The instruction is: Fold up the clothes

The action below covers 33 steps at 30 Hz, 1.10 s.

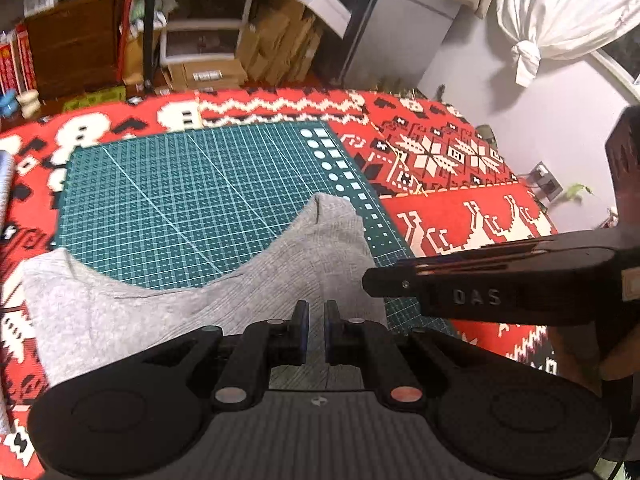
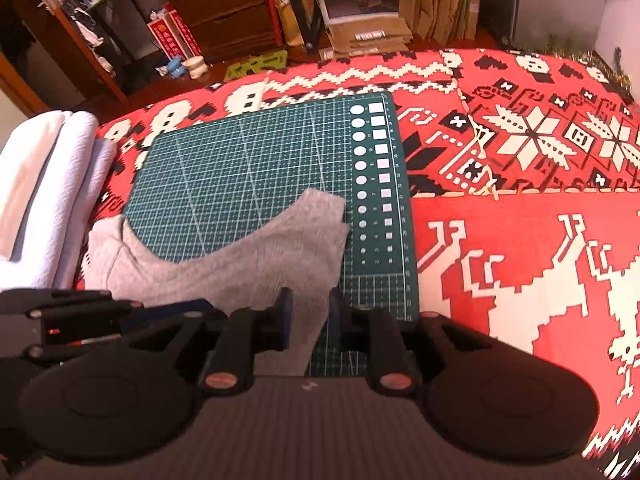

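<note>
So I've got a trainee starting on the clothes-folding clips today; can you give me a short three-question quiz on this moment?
1. True or false: the grey garment lies partly on the green cutting mat.
2. What sits between the fingers of the right gripper? A) white towels B) grey fabric C) nothing
3. Fill in: the folded white towels lie to the ____ of the mat in the right wrist view.

Key: 1 true; 2 B; 3 left.

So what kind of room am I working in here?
Most likely a lived-in home room doubling as storage. The grey garment lies on a green cutting mat over a red patterned blanket, with stacked cardboard boxes and a wooden drawer cabinet behind, and a knotted curtain at a window.
</note>
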### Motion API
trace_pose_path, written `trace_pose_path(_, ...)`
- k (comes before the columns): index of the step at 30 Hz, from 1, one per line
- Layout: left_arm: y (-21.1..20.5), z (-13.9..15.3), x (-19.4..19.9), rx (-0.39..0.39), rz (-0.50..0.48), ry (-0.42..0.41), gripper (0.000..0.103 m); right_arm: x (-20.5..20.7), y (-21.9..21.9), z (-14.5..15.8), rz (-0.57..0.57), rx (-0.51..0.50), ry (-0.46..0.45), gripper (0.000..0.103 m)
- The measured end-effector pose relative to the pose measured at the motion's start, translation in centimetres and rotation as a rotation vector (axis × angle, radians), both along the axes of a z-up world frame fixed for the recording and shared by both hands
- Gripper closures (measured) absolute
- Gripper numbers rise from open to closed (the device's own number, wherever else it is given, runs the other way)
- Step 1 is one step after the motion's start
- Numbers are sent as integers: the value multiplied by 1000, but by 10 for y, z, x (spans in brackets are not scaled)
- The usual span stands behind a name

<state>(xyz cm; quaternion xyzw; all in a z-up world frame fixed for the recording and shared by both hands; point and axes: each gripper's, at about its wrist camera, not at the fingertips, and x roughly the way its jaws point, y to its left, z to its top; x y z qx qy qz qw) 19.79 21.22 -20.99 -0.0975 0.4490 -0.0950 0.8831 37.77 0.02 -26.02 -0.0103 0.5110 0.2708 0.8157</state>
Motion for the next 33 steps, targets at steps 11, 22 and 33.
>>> trace_pose_path(11,3,12,-85,77,87,-233,86,-83,-25,-1,62,24,-236,32)
trace_pose_path(22,2,66,-192,92,189,-300,25,-201,-60,69,27,60,-343,1)
trace_pose_path(33,15,44,-209,92,195,-309,7,-216,-78,43,11,175,-366,0)
